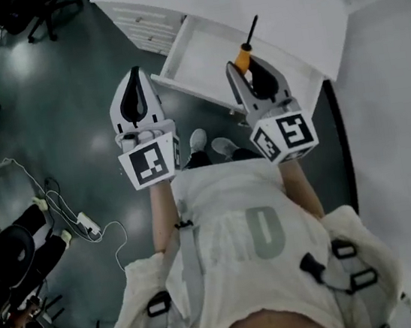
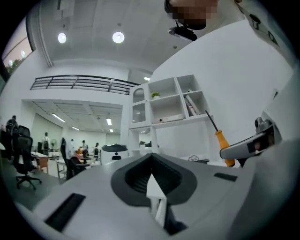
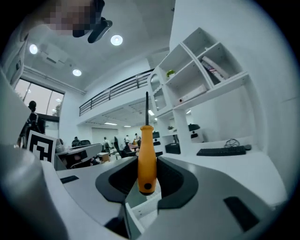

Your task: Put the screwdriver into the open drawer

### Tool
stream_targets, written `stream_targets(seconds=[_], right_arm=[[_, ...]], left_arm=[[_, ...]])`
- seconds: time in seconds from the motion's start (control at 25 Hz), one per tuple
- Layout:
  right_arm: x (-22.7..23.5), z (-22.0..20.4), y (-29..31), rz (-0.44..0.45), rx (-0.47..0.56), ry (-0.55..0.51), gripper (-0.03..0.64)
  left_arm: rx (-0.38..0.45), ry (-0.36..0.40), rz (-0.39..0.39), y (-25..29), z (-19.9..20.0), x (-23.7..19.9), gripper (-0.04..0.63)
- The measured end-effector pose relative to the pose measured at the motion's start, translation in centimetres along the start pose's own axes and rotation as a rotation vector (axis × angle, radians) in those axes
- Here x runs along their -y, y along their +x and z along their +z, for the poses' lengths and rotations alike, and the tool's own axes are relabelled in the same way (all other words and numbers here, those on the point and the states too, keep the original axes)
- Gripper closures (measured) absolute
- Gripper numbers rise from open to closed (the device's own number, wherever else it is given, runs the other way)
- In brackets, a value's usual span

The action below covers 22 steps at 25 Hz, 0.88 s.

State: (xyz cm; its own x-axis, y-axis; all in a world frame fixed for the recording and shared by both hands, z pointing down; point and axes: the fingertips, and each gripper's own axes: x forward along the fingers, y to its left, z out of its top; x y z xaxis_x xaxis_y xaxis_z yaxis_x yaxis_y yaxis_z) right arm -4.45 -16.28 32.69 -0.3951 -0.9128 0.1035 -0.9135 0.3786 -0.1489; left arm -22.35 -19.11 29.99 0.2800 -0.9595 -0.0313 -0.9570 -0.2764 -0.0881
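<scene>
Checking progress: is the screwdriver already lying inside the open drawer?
No, the screwdriver stands clamped by its orange handle in the right tongs, outside the drawer.

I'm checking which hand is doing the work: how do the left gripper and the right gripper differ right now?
The right gripper is shut on the orange-handled screwdriver; the left gripper is shut with nothing between its jaws. In the head view the right gripper appears over the open drawer, the left gripper over the dark floor beside it. Both are white and carry a marker cube.
</scene>
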Motion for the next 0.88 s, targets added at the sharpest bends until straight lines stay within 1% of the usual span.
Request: stream_targets(seconds=[0.08,0.24,0.32,0.52,0.64,0.8,0.88], right_arm=[[1.9,0.6,-1.4,-0.101,0.020,0.004,0.499],[5.2,1.4,-6.4,-0.355,0.069,0.015,0.499],[6.4,1.0,-8.4,-0.437,0.081,0.021,0.499],[8.9,0.9,-13.5,-0.589,0.101,0.045,0.499],[9.6,0.8,-16.2,-0.675,0.118,0.060,0.499],[10.3,0.2,-18.5,-0.742,0.128,0.081,0.499],[10.5,0.0,-19.4,-0.763,0.132,0.087,0.499]], left_arm=[[0.014,-0.005,-0.097,2.0,0.5,2.1,0.589],[0.063,-0.015,-0.346,5.0,1.9,7.8,0.589],[0.075,-0.016,-0.423,5.7,1.9,10.4,0.589],[0.104,-0.016,-0.564,6.0,3.1,16.4,0.589],[0.132,-0.043,-0.638,5.8,4.3,19.3,0.589],[0.130,-0.039,-0.696,5.6,4.5,21.7,0.589],[0.130,-0.015,-0.719,5.5,4.4,22.5,0.589]])
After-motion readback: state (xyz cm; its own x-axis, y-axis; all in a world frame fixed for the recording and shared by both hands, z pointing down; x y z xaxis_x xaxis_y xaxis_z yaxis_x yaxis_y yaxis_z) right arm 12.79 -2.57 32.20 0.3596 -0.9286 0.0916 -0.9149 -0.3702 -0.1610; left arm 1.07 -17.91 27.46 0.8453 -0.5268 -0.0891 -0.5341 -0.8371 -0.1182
